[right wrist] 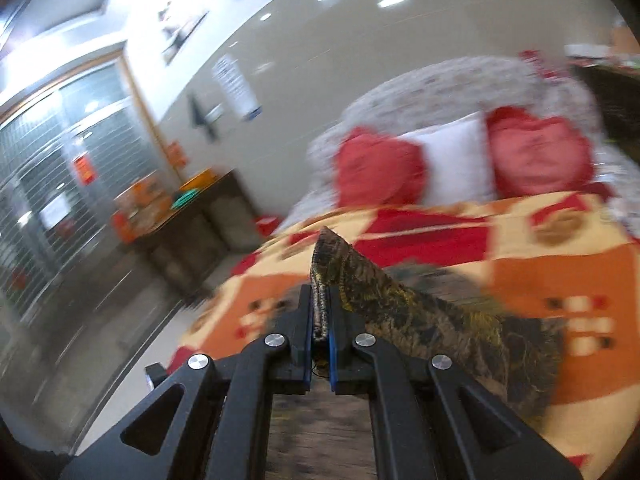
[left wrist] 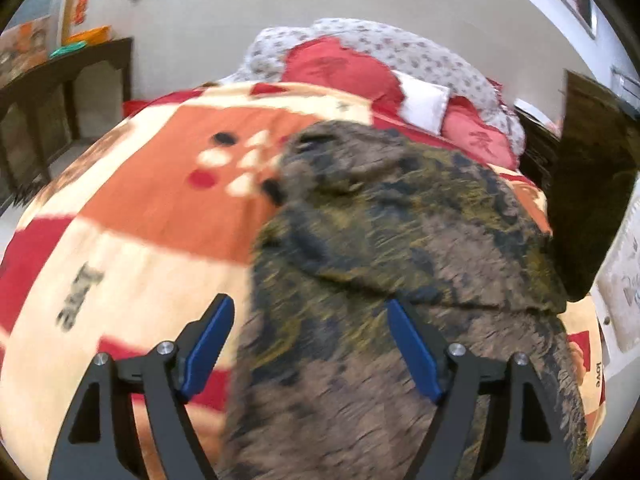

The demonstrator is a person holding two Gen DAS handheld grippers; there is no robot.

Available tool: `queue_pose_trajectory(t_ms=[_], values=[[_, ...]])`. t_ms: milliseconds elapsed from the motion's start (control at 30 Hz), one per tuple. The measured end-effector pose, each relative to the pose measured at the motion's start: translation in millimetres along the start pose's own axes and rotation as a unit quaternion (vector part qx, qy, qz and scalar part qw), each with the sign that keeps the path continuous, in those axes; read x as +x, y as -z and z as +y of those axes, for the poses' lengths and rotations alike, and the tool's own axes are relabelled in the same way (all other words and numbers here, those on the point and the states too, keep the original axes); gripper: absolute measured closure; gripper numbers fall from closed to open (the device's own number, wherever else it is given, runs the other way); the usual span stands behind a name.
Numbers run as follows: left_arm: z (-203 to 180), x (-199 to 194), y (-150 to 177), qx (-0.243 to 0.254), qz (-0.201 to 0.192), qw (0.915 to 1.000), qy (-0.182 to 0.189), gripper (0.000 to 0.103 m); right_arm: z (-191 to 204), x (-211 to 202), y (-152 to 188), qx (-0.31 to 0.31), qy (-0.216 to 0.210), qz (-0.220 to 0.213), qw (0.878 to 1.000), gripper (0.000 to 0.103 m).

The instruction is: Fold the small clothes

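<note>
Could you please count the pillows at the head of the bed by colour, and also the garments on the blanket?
Red pillows: 2
White pillows: 1
Camouflage garment: 1, pinched in the right gripper
Total: 4

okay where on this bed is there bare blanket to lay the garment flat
Free: the orange and cream blanket left of the brown patterned garment, running back to the pillows. Crowded: the head end, with red cushions, a white pillow and a bunched floral quilt, and the right side, which the garment covers.
</note>
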State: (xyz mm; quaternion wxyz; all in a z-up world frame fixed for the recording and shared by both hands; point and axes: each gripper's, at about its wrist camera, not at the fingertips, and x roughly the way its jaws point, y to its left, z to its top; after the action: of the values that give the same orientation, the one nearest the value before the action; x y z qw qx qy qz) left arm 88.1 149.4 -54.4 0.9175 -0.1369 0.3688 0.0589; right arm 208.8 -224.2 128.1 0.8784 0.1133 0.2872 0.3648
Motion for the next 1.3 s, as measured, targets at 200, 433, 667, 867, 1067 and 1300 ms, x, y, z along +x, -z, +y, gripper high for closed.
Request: queue_pose_trajectory(t_ms=[200,433,667,867,1067,1300], values=[[26.6,4.3,30.8,-0.053,0.028,0.9981,0.014,0.021,44.7,122.1,44.1,0.058,-0.027,0.065,0.996,0.096],[35.2,8.5,37.1,-0.077,0.032,0.9959,0.036,0.02,78.9,233.2,106.8,0.049,-0.003,0.149,0.988,0.096],[37.0,7.6,36.8,-0.081,0.032,0.9952,0.044,0.018,81.1,258.2,138.1,0.048,-0.026,0.228,0.972,0.084],[36.1,-0.1,16.0,-0.081,0.013,0.9958,0.04,0.018,46.2,170.9,122.5,-0.041,0.079,0.175,0.981,0.082],[5.4,10.0,-48.9,-0.037,-0.046,0.9969,0.051,0.02,-109.3,87.8,120.5,0.027,0.274,0.116,0.954,0.085],[-29.2,121.0,-64.3,0.019,0.078,0.9966,-0.017,0.046,-175.8,66.8,167.1,0.054,0.294,0.181,0.937,0.091]])
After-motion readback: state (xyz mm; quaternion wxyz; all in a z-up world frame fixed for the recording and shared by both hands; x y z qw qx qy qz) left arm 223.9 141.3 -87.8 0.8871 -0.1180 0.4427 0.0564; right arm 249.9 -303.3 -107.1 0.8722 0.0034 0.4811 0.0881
